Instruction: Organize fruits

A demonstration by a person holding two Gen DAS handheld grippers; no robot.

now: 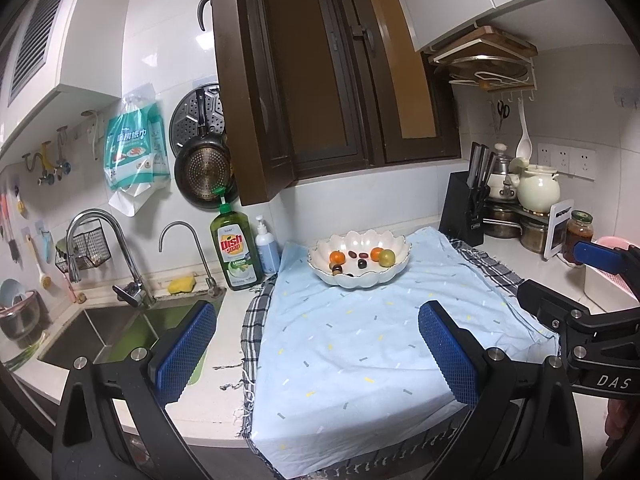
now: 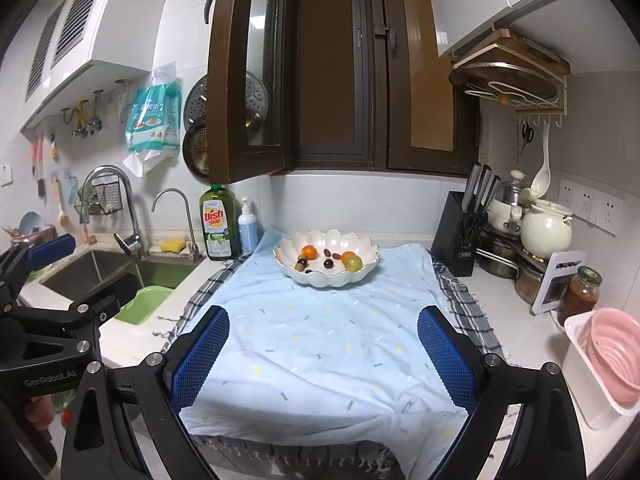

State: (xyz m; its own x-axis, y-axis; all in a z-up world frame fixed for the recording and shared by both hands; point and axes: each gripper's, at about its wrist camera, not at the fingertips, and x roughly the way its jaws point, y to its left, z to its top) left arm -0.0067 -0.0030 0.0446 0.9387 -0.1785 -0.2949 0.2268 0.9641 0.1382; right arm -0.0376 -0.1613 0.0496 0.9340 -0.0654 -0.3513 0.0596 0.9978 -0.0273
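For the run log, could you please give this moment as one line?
left hand-held gripper open | right hand-held gripper open | fruits in bowl

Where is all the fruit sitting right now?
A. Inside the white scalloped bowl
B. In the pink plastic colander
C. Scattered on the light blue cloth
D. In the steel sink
A: the two small orange fruits, the round green fruit and the small dark fruits all lie inside the white scalloped bowl, which stands on the light blue cloth; no fruit lies on the cloth itself.
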